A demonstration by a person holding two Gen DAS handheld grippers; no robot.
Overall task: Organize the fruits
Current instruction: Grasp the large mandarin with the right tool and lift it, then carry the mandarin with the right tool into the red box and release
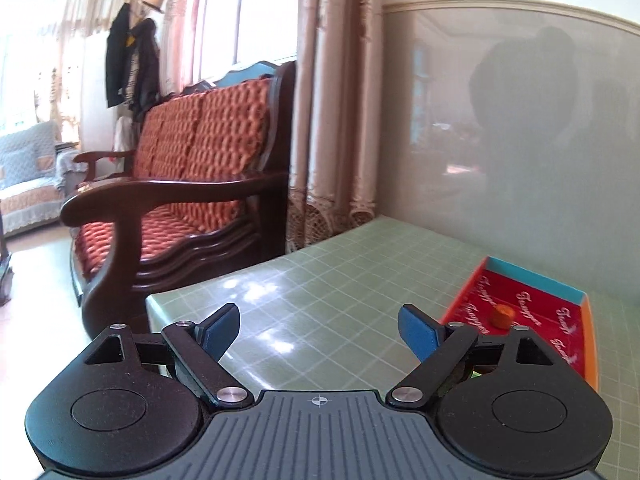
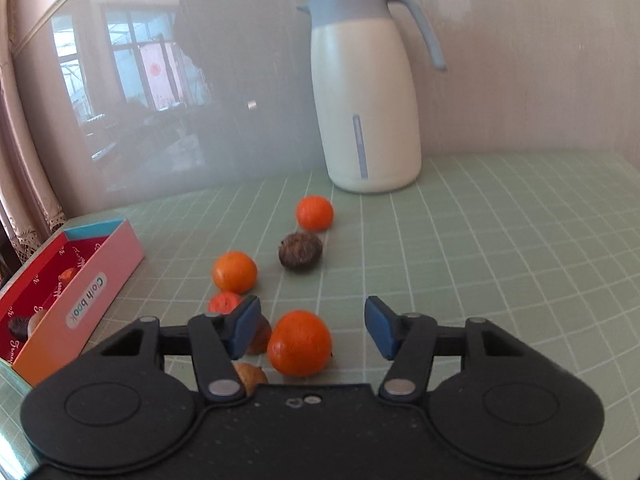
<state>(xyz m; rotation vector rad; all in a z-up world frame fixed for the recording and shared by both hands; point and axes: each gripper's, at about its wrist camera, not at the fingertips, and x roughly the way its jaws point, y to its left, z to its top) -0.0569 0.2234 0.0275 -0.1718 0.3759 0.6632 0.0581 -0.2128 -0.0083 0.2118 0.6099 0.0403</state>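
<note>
My right tool (image 2: 312, 326), jaws apart around the nearest orange (image 2: 299, 343), could nudge it rolling across the counter (image 2: 500, 280).

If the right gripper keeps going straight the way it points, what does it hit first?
Probably the nearest orange, lying between the open right gripper fingers, toward the left one. Depth is uncertain.

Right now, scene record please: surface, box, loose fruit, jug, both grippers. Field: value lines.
surface: pale green gridded table mat
box: shallow red-lined cardboard box at left, a few small pieces inside
loose fruit: three orange mandarins, nearest; dark brown round fruit; small red fruit; two tan pieces partly hidden
jug: white and blue thermos jug, upright at back
left gripper: open, empty
right gripper: open around nearest mandarin, pads not touching
</note>
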